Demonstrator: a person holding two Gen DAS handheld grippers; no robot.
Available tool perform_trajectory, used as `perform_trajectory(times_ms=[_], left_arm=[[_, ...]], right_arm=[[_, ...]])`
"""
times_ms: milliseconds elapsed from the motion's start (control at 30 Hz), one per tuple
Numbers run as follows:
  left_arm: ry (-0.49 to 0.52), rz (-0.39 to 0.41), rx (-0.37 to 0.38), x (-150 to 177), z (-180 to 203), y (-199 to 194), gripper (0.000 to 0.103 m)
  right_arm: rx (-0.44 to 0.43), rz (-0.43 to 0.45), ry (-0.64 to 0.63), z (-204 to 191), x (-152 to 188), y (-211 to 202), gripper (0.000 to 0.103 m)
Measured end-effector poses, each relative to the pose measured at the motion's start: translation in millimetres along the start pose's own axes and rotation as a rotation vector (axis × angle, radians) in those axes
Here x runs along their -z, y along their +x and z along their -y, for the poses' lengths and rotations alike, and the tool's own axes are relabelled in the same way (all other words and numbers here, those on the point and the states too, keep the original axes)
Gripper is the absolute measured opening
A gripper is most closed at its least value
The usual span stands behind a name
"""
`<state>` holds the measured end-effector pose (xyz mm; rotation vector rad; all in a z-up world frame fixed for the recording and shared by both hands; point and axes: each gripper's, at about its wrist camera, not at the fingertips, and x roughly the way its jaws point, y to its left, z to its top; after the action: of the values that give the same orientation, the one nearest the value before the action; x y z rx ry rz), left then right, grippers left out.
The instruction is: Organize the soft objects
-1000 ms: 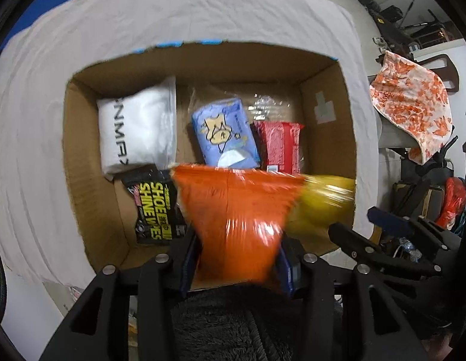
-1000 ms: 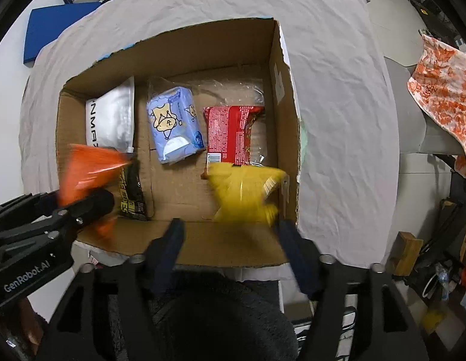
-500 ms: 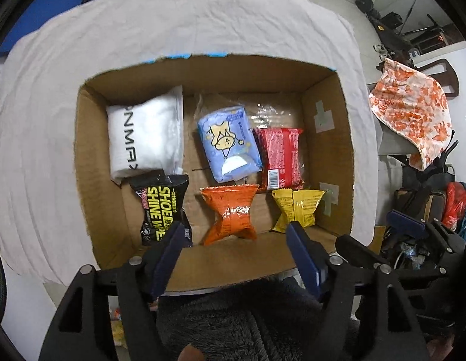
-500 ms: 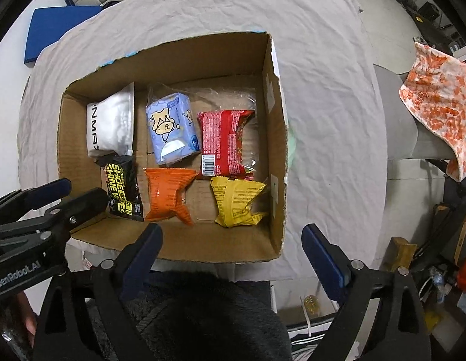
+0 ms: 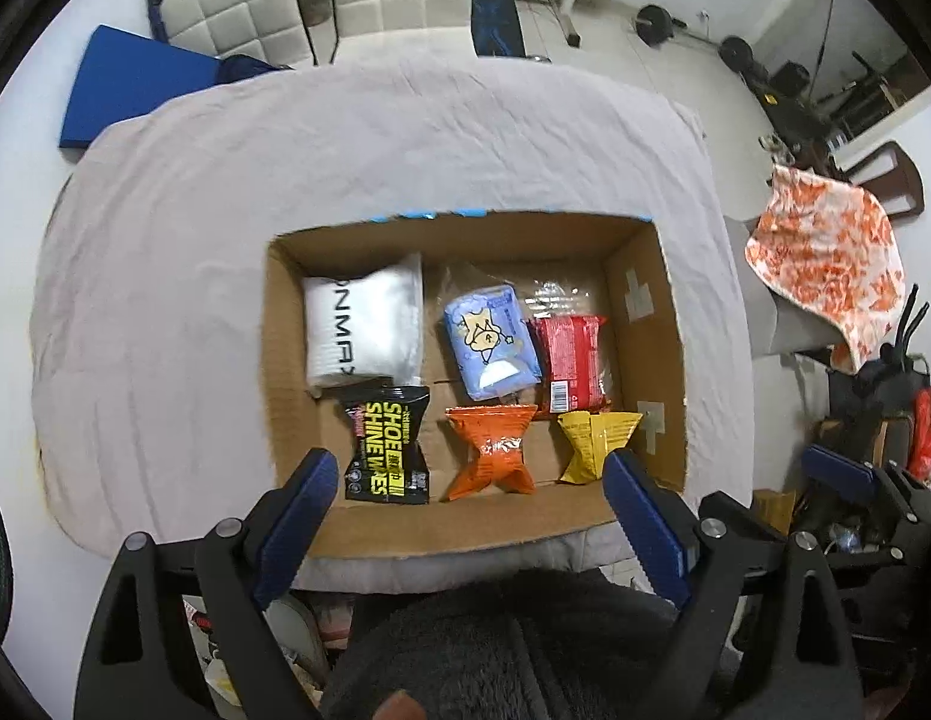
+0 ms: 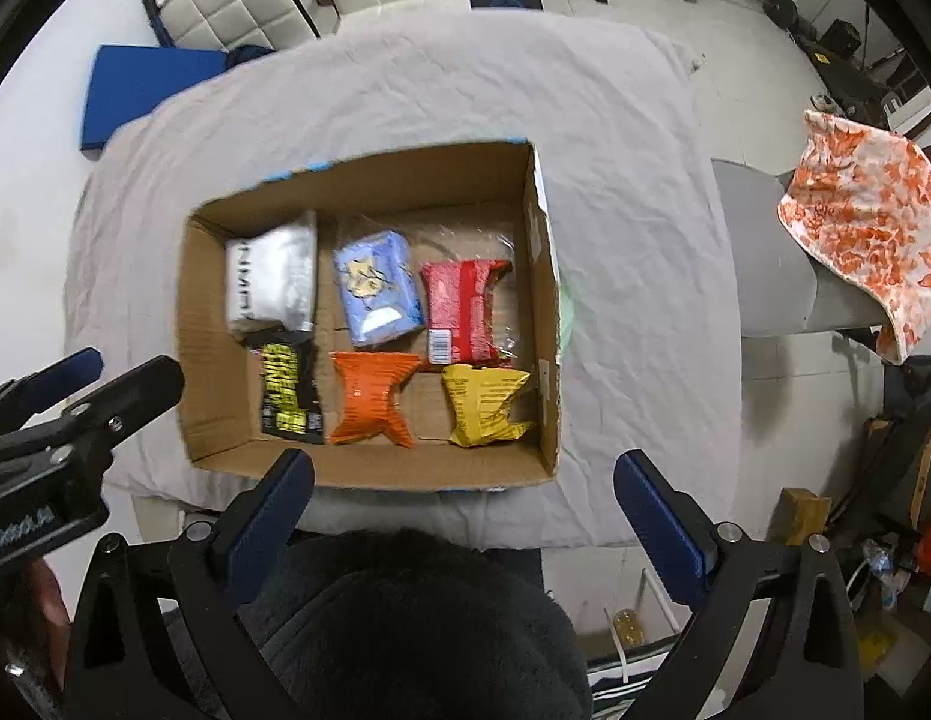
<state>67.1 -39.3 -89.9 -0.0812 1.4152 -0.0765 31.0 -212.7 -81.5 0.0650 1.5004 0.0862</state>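
An open cardboard box [image 5: 645, 312] [image 6: 543, 300] sits on a table covered in grey cloth. Inside lie a white pack [image 5: 363, 324], a blue tissue pack [image 5: 489, 342], a red pack [image 5: 570, 360], a black-and-yellow shoe wipes pack [image 5: 387, 453], an orange pouch [image 5: 489, 456] [image 6: 372, 399] and a yellow pouch [image 5: 591, 444] [image 6: 486, 411]. My left gripper [image 5: 468, 474] is open and empty, high above the box's near edge. My right gripper [image 6: 465, 474] is open and empty, also well above the near edge.
The grey cloth [image 5: 405, 138] spreads around the box. An orange-patterned cloth [image 5: 825, 258] hangs over a chair at the right. White chairs [image 5: 243, 18] and a blue mat [image 5: 129, 90] lie beyond the table. Clutter stands on the floor at the right.
Both grippers opened and let go of the orange and yellow pouches, which now lie in the box's front row. Both grippers have pulled back and risen away from the box.
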Motion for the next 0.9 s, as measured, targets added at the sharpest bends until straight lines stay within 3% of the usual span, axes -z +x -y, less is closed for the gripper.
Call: perform_trajectory(times_ms=[400, 600, 900], left_arm=[[-0.04, 0.043, -0.036, 26, -10, -63, 0.091], [-0.034, 0.049, -0.049, 34, -7, -84, 0.091], [-0.015, 0.089, -0.066, 47, -1, -105, 0.091]], right_arm=[[0.015, 0.033, -0.021, -10, 25, -66, 0.102], [0.017, 0.024, -0.047, -18, 39, -85, 0.102], [0.054, 0.088, -0.059, -22, 42, -115, 0.102]])
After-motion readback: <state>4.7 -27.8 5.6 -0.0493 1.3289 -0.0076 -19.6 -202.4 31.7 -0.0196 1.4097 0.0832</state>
